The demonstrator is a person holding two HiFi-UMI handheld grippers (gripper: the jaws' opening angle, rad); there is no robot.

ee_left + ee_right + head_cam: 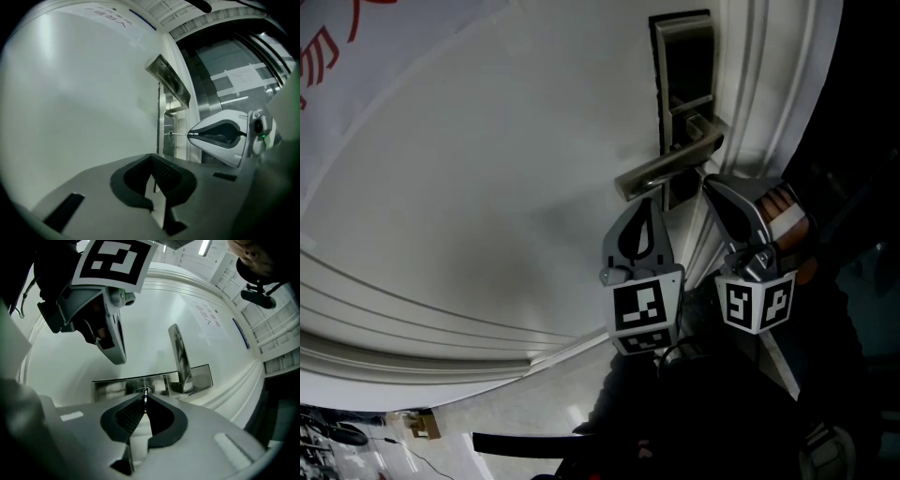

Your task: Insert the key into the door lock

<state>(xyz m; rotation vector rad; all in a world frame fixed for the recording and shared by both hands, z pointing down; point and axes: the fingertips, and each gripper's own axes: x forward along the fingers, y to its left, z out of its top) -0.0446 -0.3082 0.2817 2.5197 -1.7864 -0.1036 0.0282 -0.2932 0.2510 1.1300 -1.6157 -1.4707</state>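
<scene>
- Door (487,187), white, panelled: carries large red strokes at the upper left corner of the head view, cut by the edge, unreadable.
- Sign (110,16), high on the door in the left gripper view: shows a line of small characters, too blurred to read; sits just beside a blue strip (143,19).
- Left cube (642,314) and right cube (757,302): bear black-and-white square markers, no lettering.
- Plate (684,94), brushed metal, upright near the door's edge: no brand legible. Carries the handle (670,164), a lever lying roughly level, and the keyhole (170,136) below it.
- Right gripper (145,400): jaws closed on the key (180,134), clamped by its head. Points straight at the plate, below the handle, with a hand (787,214) gripping it from behind.
- Key: thin shaft projecting from the jaw tips, its end touching the keyhole; depth of entry not discernible.
- Left gripper (151,158): jaws together, nothing between them. Held just beside the right gripper, on its left, tip raised close under the handle's free end; contact with the handle not discernible. Stands apart from the plate and the key.
</scene>
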